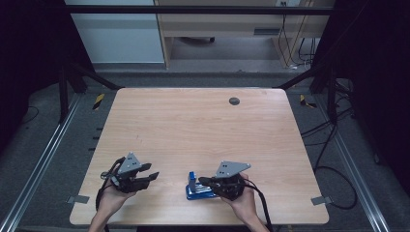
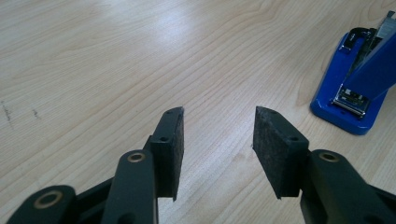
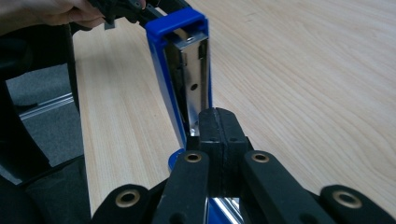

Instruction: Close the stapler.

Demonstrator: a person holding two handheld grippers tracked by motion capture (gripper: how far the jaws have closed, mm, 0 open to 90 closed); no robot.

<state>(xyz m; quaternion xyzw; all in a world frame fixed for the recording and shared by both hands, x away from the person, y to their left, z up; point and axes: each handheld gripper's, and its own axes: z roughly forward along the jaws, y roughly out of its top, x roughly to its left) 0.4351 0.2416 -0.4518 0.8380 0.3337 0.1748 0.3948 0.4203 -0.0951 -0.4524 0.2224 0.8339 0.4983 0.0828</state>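
A blue stapler (image 1: 196, 188) lies near the table's front edge, opened up, with its top arm (image 3: 182, 70) raised and the metal magazine showing. My right gripper (image 1: 202, 181) is at the stapler's rear end, and its pads (image 3: 218, 112) are pressed together at the foot of the raised arm. Whether a thin metal part sits between them I cannot tell. My left gripper (image 1: 152, 176) hovers left of the stapler, apart from it, jaws open with only bare table between the pads (image 2: 219, 112). The stapler (image 2: 359, 79) appears at the right edge of the left gripper view.
The wooden table (image 1: 193, 125) has a dark round grommet (image 1: 234, 101) near its far edge. Black frame rails run along both sides, and cables lie on the floor at the right. The person's other hand (image 3: 60, 11) appears at the top left of the right gripper view.
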